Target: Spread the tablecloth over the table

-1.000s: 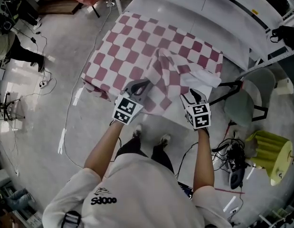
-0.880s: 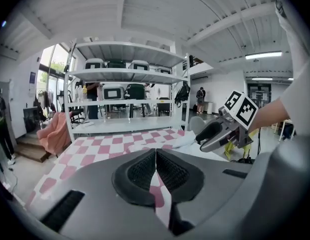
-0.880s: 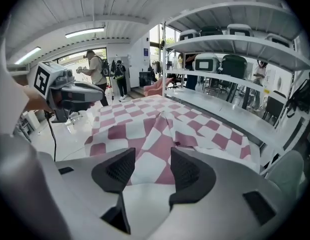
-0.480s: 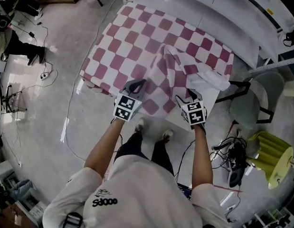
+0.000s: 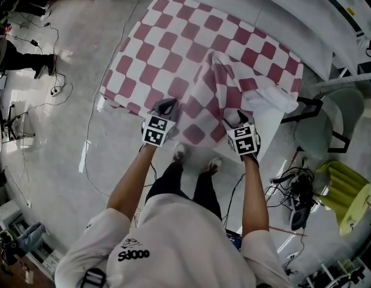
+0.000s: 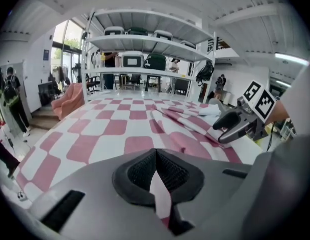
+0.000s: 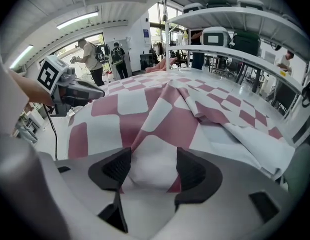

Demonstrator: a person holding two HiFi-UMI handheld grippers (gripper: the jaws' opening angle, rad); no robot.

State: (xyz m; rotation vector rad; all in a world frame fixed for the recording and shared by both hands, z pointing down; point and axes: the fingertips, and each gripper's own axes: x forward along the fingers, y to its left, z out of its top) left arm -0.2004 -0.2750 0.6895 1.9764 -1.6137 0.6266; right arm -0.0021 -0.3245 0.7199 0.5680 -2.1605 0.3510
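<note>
- The person's own arms are reaching forward over the near edge of the table [image 5: 265,134], one gripper in each hand.
- The left gripper [image 5: 167,105] is pinching the near hem of the tablecloth [image 5: 191,47]; in the left gripper view its pads are pressing together with a thin strip of cloth caught between them.
- The right gripper [image 5: 238,117] is pointing down at the cloth's near edge further right. Its jaws are opening, standing wide apart, with a soft hump of cloth lying loose between the pads.
- The red-and-white checked tablecloth is lying flat over the left and far parts of the table, with its left edge hanging over the side.
- From in front of the right gripper a crumpled ridge of cloth is running toward the far side.
- At the right the cloth is folding back on itself, showing its plain white underside, and a bare strip of white tabletop is showing at the near right corner.
- A grey chair [image 5: 314,134] is standing just beside the table's right end, with a tangle of cables [image 5: 296,191] on the floor near it.
- Beyond the table, tall white shelves [image 6: 149,39] are holding boxes and bags.
</note>
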